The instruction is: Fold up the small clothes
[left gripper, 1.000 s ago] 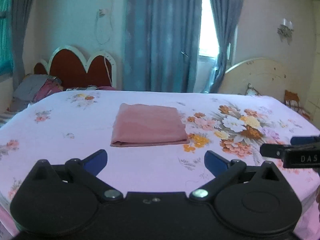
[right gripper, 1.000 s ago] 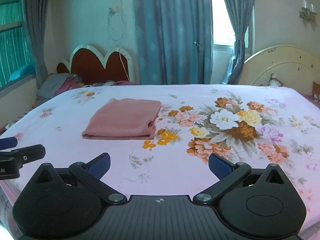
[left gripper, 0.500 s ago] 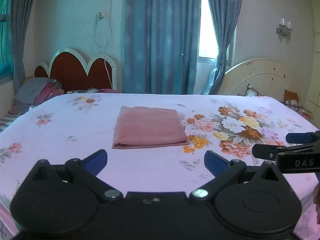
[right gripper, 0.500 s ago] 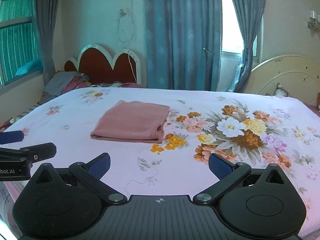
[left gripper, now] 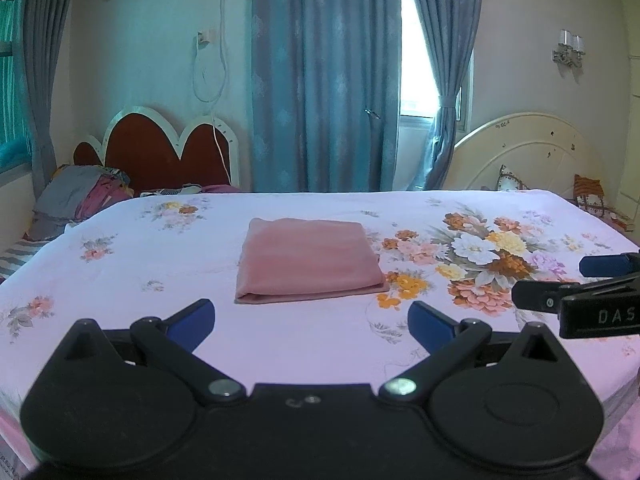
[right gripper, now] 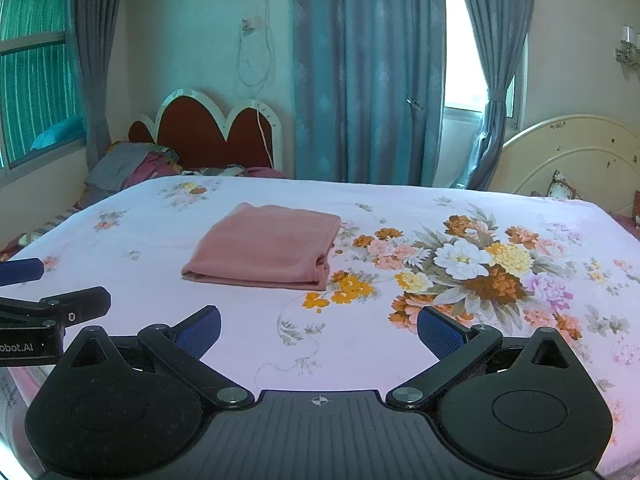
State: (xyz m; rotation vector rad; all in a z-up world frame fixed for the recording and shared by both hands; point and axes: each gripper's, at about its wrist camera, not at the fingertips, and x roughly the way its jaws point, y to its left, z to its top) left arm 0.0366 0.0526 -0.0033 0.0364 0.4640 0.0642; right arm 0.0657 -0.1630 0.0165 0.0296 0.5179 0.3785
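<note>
A pink garment, folded into a neat rectangle, lies flat on the flowered bed sheet; it also shows in the right wrist view. My left gripper is open and empty, held back from the garment near the bed's front edge. My right gripper is open and empty, also well short of the garment. Each gripper shows at the edge of the other's view: the right gripper and the left gripper.
A red scalloped headboard and a pile of bedding stand at the back left. A cream headboard is at the back right. Blue curtains hang behind the bed.
Both grippers have pulled back and tilted up a little, so the garment sits slightly lower and farther away. The garment has not moved. Both grippers stay open.
</note>
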